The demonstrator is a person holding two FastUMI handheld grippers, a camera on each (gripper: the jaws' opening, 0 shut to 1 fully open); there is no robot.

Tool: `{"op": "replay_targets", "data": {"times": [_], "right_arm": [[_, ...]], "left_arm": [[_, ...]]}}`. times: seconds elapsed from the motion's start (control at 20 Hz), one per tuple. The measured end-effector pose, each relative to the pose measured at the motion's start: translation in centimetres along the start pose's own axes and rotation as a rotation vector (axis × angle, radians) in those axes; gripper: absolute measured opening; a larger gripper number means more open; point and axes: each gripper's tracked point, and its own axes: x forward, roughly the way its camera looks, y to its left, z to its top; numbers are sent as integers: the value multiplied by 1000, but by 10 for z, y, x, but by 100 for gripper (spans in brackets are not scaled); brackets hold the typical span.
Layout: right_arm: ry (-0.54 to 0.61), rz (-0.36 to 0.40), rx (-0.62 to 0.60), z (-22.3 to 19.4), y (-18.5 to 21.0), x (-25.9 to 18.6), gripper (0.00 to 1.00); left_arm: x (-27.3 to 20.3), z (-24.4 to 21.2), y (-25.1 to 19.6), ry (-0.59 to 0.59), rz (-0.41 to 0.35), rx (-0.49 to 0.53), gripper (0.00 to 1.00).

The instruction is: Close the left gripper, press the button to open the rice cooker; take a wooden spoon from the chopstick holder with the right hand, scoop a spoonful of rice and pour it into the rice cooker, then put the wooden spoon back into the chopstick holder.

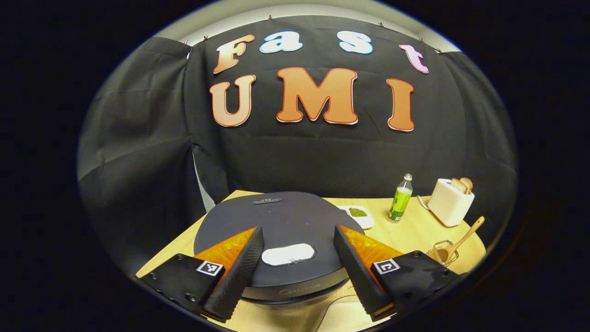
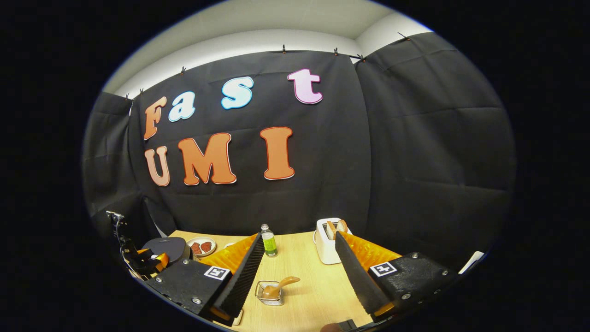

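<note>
On a light wood table (image 1: 417, 230) w/ black cloth walls behind, the rice cooker (image 1: 276, 226) sits lid down near the table's left-front corner. Left gripper (image 1: 295, 265) hovers just over its front, fingers spread wide either side of the pale oval button (image 1: 288, 254). Task wants those fingers closed before pressing, so that step looks not yet done.

Right gripper (image 2: 299, 276) hangs above the table's near side, fingers also wide apart, holding nothing. Between them, farther off, a small clear holder (image 2: 270, 293) w/ the wooden spoon (image 2: 279, 287) leaning out toward the right.

Risks, as a guess: pressing w/ fingers apart would straddle the button and miss it. The lid may spring up into the left gripper if it stays low over the cooker. The holder looks light and could tip when the spoon gets pulled at an angle.

Room: cooker is close to the table's left edge and cloth wall, little slack there. Green bottle (image 2: 268, 242), toaster (image 2: 329, 242) and small dish (image 1: 358, 215) stand further back, well apart from the holder. Open tabletop lies around the holder.
</note>
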Motion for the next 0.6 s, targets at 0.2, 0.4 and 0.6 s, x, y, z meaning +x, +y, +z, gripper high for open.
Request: {"op": "replay_targets", "data": {"times": [0.2, 0.4, 0.6], "right_arm": [[17, -4, -2, -7, -5, -1, 95], [41, -15, -17, -16, -14, -1, 95], [48, -21, -12, -19, -18, -2, 95]], "left_arm": [[-5, -9, 0, -69, 14, -10, 99], [2, -20, -3, -126, -9, 20, 99], [-2, -16, -3, -123, -8, 30, 99]]}}
